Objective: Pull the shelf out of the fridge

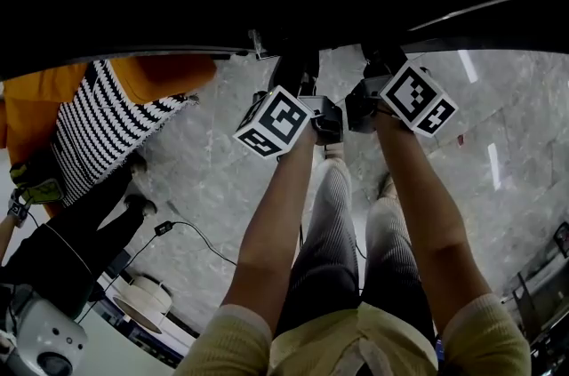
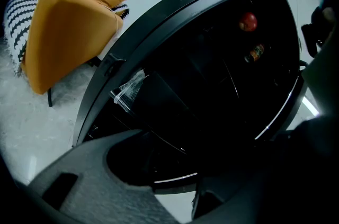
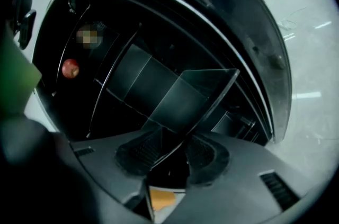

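The fridge [image 2: 175,16] stands open with a dark inside. Its glass shelf [image 3: 175,101] sticks out at a tilt. One thin edge of the shelf runs down between the pads of my right gripper [image 3: 172,157], which is shut on it. In the left gripper view a bright shelf edge [image 2: 175,179] lies in the wide gap of my left gripper [image 2: 177,188], which is open, its pads off the edge. In the head view both marker cubes, left [image 1: 274,122] and right [image 1: 418,99], sit side by side at the fridge mouth, and the jaws are lost in the dark.
A red apple [image 2: 247,21] and a small can [image 2: 256,52] sit deeper in the fridge, and a clear plastic item [image 2: 127,91] lies near its left wall. An orange chair with a striped cushion [image 1: 107,116] stands to the left. Another person [image 1: 53,250] and a floor cable [image 1: 191,232] are also there.
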### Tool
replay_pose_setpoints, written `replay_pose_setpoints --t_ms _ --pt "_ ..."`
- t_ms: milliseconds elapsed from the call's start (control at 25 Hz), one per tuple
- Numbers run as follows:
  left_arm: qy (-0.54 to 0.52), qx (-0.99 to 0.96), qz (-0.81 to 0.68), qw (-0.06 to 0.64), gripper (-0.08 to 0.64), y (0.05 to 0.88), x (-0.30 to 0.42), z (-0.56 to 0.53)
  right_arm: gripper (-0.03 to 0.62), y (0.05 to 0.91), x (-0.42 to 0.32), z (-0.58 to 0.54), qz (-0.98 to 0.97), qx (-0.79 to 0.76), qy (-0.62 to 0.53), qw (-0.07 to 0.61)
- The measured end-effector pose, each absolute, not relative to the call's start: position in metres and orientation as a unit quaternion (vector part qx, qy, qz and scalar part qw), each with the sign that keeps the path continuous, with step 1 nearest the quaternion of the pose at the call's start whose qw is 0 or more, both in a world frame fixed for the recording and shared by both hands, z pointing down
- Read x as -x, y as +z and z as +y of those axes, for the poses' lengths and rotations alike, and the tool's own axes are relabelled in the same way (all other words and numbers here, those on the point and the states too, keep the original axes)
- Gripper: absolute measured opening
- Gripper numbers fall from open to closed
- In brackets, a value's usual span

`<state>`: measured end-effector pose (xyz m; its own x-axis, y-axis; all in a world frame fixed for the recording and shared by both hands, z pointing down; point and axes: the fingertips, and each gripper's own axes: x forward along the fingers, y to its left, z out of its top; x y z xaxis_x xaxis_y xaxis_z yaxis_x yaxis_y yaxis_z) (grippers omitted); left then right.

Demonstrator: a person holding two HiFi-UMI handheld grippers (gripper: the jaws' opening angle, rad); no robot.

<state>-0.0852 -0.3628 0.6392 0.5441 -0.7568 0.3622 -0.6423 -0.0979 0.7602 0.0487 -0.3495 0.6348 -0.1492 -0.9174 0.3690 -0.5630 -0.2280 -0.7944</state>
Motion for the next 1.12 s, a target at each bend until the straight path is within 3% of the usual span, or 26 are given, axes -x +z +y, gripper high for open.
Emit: replay_pose_setpoints --t_ms 720,1120 --pt "-0.131 -0.719 -0.472 0.494 0.152 0.621 0.087 -0.357 0.135 0.615 -0.05 -0.307 0.601 0.618 -0.468 0.195" --pt "-0.167 -0.735 -0.448 0.482 0.095 0.613 0.087 -0.346 0.126 0.611 -0.053 -0.299 0.606 0.617 -0.458 0.206"
